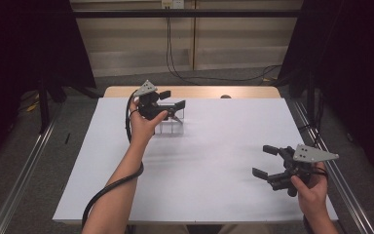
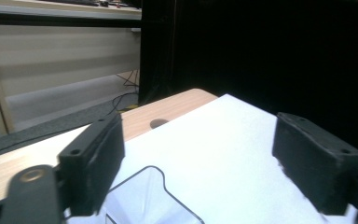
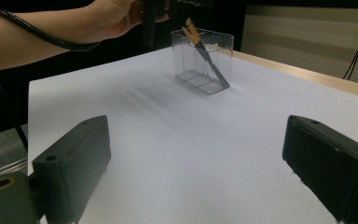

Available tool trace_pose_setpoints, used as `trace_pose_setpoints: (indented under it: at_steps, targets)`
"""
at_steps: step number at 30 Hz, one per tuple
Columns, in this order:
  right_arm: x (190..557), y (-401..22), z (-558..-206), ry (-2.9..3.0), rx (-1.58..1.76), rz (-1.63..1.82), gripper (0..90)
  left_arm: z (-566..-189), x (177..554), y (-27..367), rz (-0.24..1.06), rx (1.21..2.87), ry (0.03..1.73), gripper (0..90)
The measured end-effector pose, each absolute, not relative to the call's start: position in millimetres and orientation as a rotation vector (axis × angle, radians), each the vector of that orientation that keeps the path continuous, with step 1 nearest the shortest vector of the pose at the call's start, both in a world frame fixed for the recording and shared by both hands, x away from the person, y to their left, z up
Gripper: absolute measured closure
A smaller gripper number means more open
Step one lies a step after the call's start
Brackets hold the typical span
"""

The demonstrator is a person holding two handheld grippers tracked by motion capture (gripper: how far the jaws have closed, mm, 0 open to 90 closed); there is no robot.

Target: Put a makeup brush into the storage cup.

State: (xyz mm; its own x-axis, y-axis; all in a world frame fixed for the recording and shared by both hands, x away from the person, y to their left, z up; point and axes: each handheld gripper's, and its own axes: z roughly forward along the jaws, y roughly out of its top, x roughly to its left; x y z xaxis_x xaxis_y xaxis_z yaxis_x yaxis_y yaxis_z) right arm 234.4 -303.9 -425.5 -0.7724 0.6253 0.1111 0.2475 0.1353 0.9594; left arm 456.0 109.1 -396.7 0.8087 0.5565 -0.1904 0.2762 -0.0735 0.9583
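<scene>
Right tongs (image 1: 265, 161) at 4 o'clock: jaws wide, nothing in them.
Your left tongs (image 1: 171, 101) at 11 o'clock hang spread over the clear divided holder (image 3: 203, 60), gripping nothing. Item placed: one slim tool with a pale handle (image 3: 204, 55) leans inside the holder on the white worktop (image 1: 214, 161). By the look of it the drop is done; what is left is to draw your left hand (image 1: 143, 124) clear.

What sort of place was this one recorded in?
Probably a lab or recording booth, not a home. A table covered in plain white stands between black curtains, metal rails run along the floor on both sides, and loose cables trail across the grey floor behind it.
</scene>
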Motion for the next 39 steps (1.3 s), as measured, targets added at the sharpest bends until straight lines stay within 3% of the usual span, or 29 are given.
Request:
trace_pose_setpoints:
  at_steps: [13,39]
  targets:
    - [233.8,-303.7,-426.1,2.106,0.847,1.67,7.4,-389.4,447.3,119.8,0.266,1.655,0.653,6.2]
    - [232.0,-302.8,-427.3,2.106,0.848,1.678,7.4,-389.8,413.8,143.4,0.255,1.634,0.606,2.0]
